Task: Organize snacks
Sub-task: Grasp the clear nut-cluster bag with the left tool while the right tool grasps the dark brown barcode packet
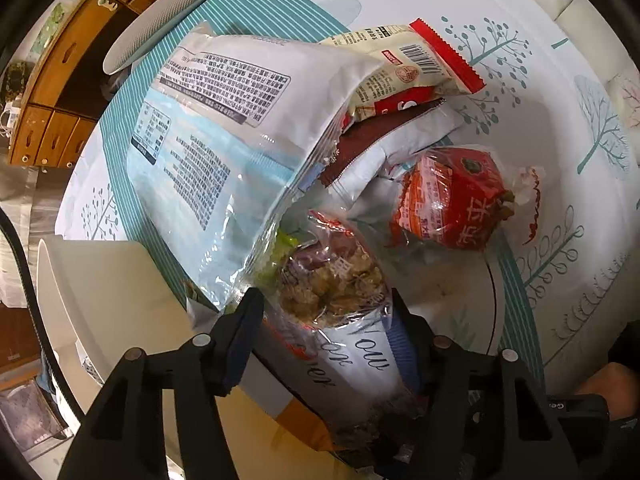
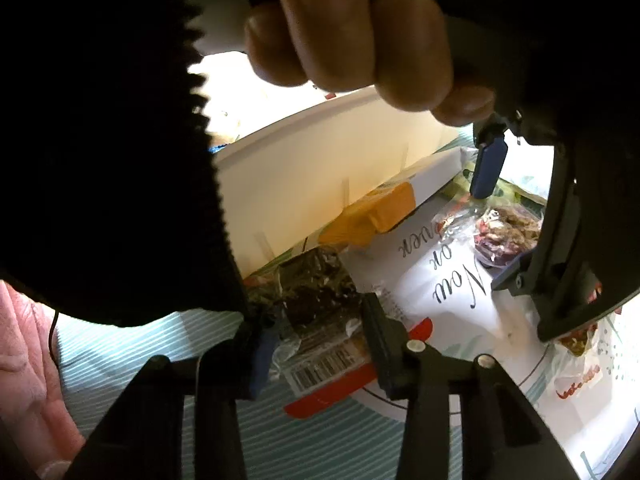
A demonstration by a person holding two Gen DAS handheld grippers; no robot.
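- Left gripper (image 1: 326,312), pointing down, is straddling a clear crinkly packet of brown granola-like snack (image 1: 332,276); jaws look to be touching its sides, grip probably forming.
- Right gripper (image 2: 320,340) is clamping the packet's other end (the barcode end), likely to steady it.
- Packet is lying on the tree-print tablecloth (image 1: 568,184) beside the white bin (image 1: 104,280), its probable destination.

Snack packets heaped on the tablecloth (image 1: 560,128): large bag (image 1: 224,152) left, overlapping the barcoded packet (image 1: 416,68) behind; tied pouch (image 1: 452,196) right; box (image 1: 116,288) beside the heap
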